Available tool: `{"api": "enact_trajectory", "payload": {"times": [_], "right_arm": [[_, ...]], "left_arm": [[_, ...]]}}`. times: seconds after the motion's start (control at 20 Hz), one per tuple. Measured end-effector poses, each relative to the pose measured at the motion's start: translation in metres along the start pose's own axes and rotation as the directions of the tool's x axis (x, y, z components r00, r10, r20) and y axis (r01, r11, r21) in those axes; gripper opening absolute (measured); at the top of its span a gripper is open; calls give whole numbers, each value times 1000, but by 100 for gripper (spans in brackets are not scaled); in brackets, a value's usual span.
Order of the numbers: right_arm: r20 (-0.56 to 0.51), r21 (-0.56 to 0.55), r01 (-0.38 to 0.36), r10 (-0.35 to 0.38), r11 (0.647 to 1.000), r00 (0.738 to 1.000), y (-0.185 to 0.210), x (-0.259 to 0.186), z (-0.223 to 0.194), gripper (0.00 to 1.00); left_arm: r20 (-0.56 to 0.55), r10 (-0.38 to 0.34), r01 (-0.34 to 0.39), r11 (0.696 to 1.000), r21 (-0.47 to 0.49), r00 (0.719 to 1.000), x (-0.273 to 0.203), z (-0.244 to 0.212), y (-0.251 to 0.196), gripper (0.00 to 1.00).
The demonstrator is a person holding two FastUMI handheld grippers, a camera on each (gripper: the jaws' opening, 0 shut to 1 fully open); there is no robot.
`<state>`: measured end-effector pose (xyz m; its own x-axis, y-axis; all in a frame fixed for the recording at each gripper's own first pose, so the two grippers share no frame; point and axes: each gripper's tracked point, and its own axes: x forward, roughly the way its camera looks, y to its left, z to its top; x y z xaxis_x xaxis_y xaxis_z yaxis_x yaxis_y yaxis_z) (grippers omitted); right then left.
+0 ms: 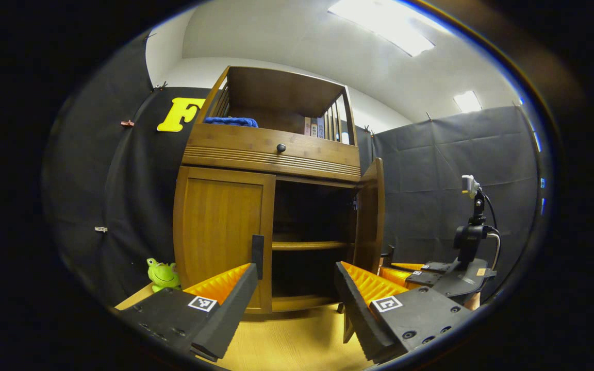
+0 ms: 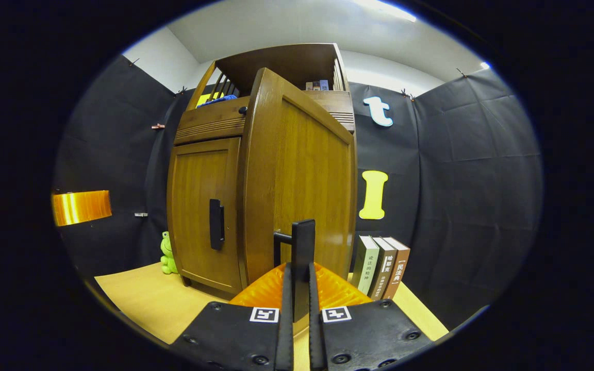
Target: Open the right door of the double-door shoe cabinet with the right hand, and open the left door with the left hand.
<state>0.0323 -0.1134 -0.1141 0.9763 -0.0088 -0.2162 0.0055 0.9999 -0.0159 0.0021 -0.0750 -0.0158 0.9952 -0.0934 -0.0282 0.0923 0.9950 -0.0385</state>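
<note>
Right hand-held gripper pinches right door's handle; left hand-held gripper spread before left door.

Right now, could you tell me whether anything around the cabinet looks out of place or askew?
Nothing stands out: the right door stands open by its handle, held by the right gripper; the left door is shut and straight.

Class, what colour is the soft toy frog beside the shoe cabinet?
Bright green. The toy frog shows best in the left gripper view, left of the shoe cabinet.
</note>
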Motion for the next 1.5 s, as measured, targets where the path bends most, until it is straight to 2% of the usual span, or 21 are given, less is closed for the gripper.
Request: {"api": "enact_trajectory", "payload": {"times": [0.05, 0.1, 0.2, 0.3, 0.35, 0.5, 0.55, 0.6, 0.7, 0.85, 1.1, 1.15, 1.2, 1.25, 1.5], "right_arm": [[-1, -1, 7, -7, 1000, 1000, -3, -2, 0, 16], [0, -2, 14, -14, 1000, 1000, -8, -4, 0, 20], [-5, -9, 38, -38, 999, 999, -19, -7, -1, 20], [-12, -21, 71, -71, 997, 997, -34, -9, -3, 11], [-12, -22, 85, -86, 996, 996, -42, -11, -3, 16], [-14, -29, 127, -127, 992, 992, -64, -15, -3, 16], [-13, -38, 143, -143, 989, 990, -72, -15, -3, 16], [-12, -42, 153, -154, 987, 988, -77, -17, -3, 15], [-12, -36, 163, -163, 986, 986, -86, -20, -3, 10], [-17, -28, 163, -163, 986, 986, -94, -26, -4, 10], [1, -47, 210, -211, 976, 978, -114, -41, 4, 10], [14, -50, 227, -226, 973, 974, -116, -41, 6, 10], [37, -65, 253, -251, 965, 967, -121, -44, 12, 0], [51, -78, 278, -275, 957, 960, -130, -47, 14, 7], [49, -42, 238, -236, 970, 970, -118, -69, 23, 6]], "left_arm": [[0, -5, 5, 1000, -2, 1000, 0, -2, -3, 94], [2, -11, 11, 1000, -6, 1000, 0, -2, -5, 90], [6, -22, 22, 1000, -12, 1000, 3, -1, -9, 94], [8, -31, 31, 999, -16, 999, 10, -3, -11, 94], [8, -33, 34, 999, -16, 999, 11, -6, -13, 94], [-4, -42, 41, 999, -25, 999, 21, -12, -19, 94], [-11, -44, 44, 999, -27, 999, 23, -16, -22, 90], [-17, -47, 46, 999, -27, 999, 25, -17, -24, 94], [-23, -51, 51, 998, -25, 998, 29, -19, -29, 94], [-29, -66, 65, 998, -26, 997, 34, -23, -37, 94], [-34, -80, 79, 996, -31, 996, 37, -25, -45, 94], [-32, -85, 84, 996, -32, 996, 37, -25, -47, 90], [-28, -90, 89, 996, -32, 996, 37, -23, -47, 94], [-25, -94, 94, 995, -34, 995, 36, -24, -49, 94], [-16, -103, 102, 994, -45, 995, 36, -22, -48, 94]]}}
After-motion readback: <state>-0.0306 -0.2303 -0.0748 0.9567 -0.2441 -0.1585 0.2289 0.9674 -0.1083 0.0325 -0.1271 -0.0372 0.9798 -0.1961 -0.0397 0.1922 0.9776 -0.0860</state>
